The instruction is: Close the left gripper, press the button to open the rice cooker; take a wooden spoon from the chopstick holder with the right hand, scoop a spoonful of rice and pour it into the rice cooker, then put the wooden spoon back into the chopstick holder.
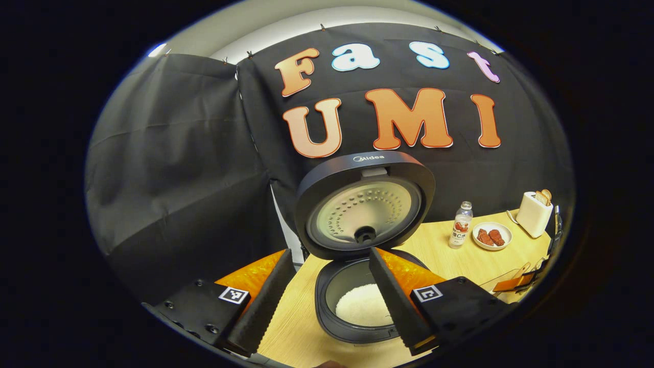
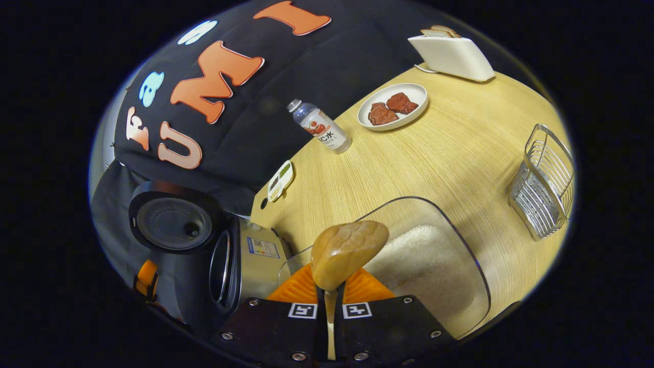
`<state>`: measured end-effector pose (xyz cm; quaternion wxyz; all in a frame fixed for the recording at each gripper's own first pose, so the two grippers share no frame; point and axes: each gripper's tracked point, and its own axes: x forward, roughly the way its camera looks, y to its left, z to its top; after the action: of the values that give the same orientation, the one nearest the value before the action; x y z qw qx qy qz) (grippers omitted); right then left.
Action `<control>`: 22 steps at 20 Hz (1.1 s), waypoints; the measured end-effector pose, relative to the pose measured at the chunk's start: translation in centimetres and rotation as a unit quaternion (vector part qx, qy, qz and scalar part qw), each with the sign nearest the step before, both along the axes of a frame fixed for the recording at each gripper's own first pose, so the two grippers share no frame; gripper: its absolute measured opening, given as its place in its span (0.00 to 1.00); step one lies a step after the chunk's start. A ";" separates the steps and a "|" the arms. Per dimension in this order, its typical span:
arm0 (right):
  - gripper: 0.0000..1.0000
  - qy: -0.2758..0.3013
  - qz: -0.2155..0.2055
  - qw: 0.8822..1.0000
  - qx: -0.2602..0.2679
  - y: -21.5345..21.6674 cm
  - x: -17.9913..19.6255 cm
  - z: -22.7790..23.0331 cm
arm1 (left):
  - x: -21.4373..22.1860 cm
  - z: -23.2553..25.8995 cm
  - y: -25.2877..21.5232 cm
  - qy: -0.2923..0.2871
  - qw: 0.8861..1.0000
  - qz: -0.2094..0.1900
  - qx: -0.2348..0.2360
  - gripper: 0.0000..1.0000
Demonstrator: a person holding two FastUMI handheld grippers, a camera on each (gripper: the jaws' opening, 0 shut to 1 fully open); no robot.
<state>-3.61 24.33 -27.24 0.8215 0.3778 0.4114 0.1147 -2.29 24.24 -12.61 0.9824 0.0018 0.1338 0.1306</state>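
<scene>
— Over the rice box (image 2: 434, 266), what am I holding?
— My right gripper (image 2: 331, 306) clamps the wooden spoon (image 2: 347, 250).
— Left gripper (image 1: 327, 301)?
— Jaws wide, above the open rice cooker (image 1: 357, 286).

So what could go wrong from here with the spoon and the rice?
1. The spoon, pinched by its thin handle in the right gripper, may twist under load.
2. Rice could spill on the table before reaching the cooker.
3. The upright lid might get bumped.
</scene>
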 end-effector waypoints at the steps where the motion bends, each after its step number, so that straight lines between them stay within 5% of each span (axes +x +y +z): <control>1: 0.04 0.002 -0.002 1.000 0.015 -0.2 0.1 0.2 | 0.1 0.1 -0.2 -0.001 1.000 -0.001 0.001 0.96; 12: 0.04 0.004 -0.082 0.981 0.174 -7.3 2.1 5.0 | 1.9 2.1 -4.3 -0.018 1.000 -0.015 0.003 0.96; 22: 0.04 0.036 -0.058 0.921 0.383 -3.5 4.8 13.0 | 1.0 3.4 -5.0 -0.043 0.999 0.015 -0.014 1.00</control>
<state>1.19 20.82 -14.23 0.6039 0.6906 0.3425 0.2026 -1.28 19.20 -9.18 0.9850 -0.0197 0.0937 0.1435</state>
